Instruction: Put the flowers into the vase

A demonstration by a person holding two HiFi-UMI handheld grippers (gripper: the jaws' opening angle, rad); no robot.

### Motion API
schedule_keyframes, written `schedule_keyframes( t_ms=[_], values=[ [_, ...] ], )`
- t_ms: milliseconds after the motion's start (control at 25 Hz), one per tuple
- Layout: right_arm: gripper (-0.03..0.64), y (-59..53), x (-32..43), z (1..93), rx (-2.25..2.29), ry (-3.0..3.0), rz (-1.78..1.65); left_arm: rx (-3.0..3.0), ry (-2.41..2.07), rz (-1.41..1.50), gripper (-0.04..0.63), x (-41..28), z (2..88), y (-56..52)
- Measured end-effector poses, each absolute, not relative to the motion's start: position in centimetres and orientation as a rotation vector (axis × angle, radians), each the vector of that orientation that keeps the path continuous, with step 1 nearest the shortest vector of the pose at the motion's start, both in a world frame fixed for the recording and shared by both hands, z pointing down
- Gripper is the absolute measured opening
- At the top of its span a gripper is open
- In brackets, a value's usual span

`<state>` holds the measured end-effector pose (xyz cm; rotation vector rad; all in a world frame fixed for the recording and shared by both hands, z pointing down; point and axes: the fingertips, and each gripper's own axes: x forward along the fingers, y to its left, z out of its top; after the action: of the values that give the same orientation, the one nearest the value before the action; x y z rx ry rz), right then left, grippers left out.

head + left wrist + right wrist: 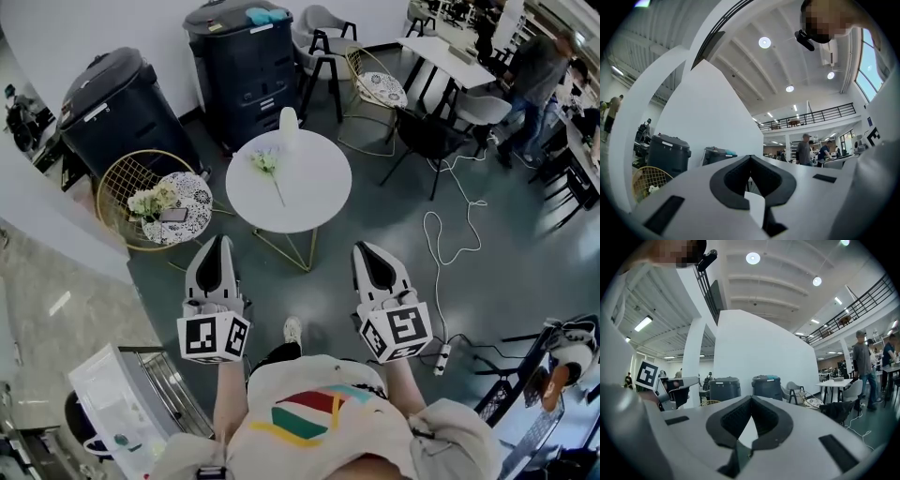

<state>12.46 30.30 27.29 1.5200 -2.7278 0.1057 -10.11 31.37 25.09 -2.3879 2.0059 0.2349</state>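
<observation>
**A:** Head view: approach step, I'd say. Left gripper (222,241) and right gripper (361,247) both hang short of the bench (323,192), on its near side, over the floor (375,216). Nothing picked up yet.

**B:** Jaws?

**A:** Both closed, both empty. Left gripper view and right gripper view each show the pad tips meeting w/ nothing btwn them.

**B:** Where's the stuff?

**A:** One flower stem (270,171) lies flat on the bench, left of its centre. The vase (289,126) stands upright at the bench's far edge, just beyond the stem. More flowers (150,202) sit on a wire chair (112,178) left of the bench.

**B:** So next?

**A:** Prob. close in on the bench, open one gripper and pinch the thin stem w/out crushing it. Then tip it upright for the vase's mouth. The other gripper could steady the vase, which looks light and might topple.

**B:** Do the gripper views add anything?

**A:** Pad state, mainly. Right gripper view also catches the left gripper off to its side, and left gripper view catches the wire chair. Neither shows the stem or vase clearly. Only head view gives those, relative to the bench.
</observation>
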Motion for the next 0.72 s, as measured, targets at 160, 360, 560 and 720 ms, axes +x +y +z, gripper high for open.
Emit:
schedule_keyframes(
  t_ms=[160, 360, 560, 720],
  values=[
    [0.011, 26.9, 9.5, 27.4, 1.506, -2.726, 0.110, -2.377, 2.030, 0.238, 0.006, -13.4, 25.4, 27.9],
    [0.011, 23.1, 6.5, 27.3, 1.508, -2.716, 0.110, -2.380, 2.023, 0.234, 0.006, -16.3, 25.2, 24.2],
    [0.011, 20.8, 5.6, 27.6, 1.516, -2.707, 0.111, -2.422, 2.013, 0.216, 0.006, -16.6, 26.8, 20.9],
    [0.011, 19.4, 6.2, 28.8, 1.541, -2.677, 0.140, -2.458, 2.043, 0.196, 0.006, -16.7, 29.1, 18.3]
  ],
)
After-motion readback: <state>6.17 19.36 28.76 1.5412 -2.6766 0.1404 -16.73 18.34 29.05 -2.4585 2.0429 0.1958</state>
